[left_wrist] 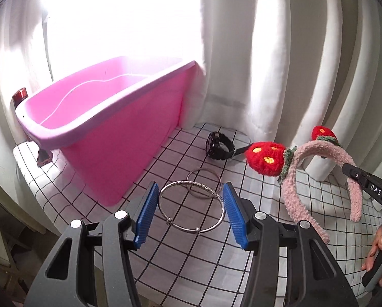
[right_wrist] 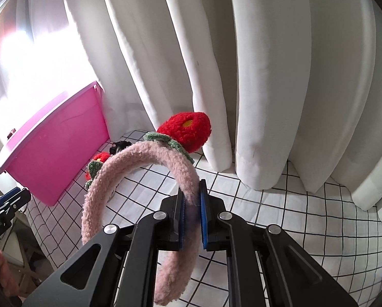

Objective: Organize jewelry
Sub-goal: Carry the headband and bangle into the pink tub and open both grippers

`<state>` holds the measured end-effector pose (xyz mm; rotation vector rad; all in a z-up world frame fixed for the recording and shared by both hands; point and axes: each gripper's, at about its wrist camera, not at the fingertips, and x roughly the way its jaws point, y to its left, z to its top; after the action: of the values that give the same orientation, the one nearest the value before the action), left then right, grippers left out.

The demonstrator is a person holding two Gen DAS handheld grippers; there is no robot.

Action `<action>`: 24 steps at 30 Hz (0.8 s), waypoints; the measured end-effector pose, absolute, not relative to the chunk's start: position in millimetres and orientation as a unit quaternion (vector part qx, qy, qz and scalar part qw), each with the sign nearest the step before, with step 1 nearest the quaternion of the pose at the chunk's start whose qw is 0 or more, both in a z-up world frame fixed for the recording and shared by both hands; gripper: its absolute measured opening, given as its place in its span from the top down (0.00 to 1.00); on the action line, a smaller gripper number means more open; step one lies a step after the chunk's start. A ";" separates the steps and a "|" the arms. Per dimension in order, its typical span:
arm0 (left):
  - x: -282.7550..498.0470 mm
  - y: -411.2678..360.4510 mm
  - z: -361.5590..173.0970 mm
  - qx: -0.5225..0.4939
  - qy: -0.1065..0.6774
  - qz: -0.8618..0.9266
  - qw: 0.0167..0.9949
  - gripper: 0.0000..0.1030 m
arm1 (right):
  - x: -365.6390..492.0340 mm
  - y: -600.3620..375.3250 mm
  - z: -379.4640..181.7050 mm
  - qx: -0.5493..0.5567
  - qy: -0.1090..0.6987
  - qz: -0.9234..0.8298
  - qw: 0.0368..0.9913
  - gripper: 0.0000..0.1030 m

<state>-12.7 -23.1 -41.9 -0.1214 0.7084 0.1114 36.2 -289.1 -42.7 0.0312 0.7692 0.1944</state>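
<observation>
My left gripper point(left_wrist: 191, 204) is open, its blue pads on either side of a silver bangle point(left_wrist: 191, 206) lying on the checked cloth, not touching it. A thinner ring bangle point(left_wrist: 203, 183) lies just behind and a black watch point(left_wrist: 219, 145) farther back. My right gripper point(right_wrist: 192, 204) is shut on a pink fuzzy headband point(right_wrist: 129, 161) with red strawberry pompoms and holds it above the table; it also shows in the left wrist view point(left_wrist: 295, 192) at the right. A pink plastic bin point(left_wrist: 106, 125) stands open at the left, also in the right wrist view point(right_wrist: 57, 143).
White curtains point(right_wrist: 254, 76) hang right behind the table. The table is covered by a white cloth with black grid lines point(left_wrist: 191, 268). A small red object point(left_wrist: 19, 96) sits behind the bin. The table's left edge drops off beside the bin.
</observation>
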 end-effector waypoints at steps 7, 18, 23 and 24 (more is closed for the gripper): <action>-8.0 -7.4 0.3 -0.059 0.302 0.039 0.951 0.51 | 32.8 -265.0 -6.0 0.017 0.340 0.100 0.935 0.91; 4.7 59.6 48.5 -0.059 0.250 0.068 0.964 0.51 | 54.9 -193.0 41.6 0.018 0.283 0.137 0.949 0.91; 13.8 103.4 53.8 -0.067 0.245 0.094 0.963 0.51 | 76.1 -143.6 53.3 0.015 0.267 0.168 0.949 0.91; 15.7 111.8 53.6 -0.069 0.246 0.099 0.962 0.51 | 80.7 -132.8 54.9 0.014 0.265 0.175 0.948 0.91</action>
<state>15.7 111.8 53.6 -0.1395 0.4989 0.2006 80.7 -132.8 54.9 0.0291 0.5392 0.3572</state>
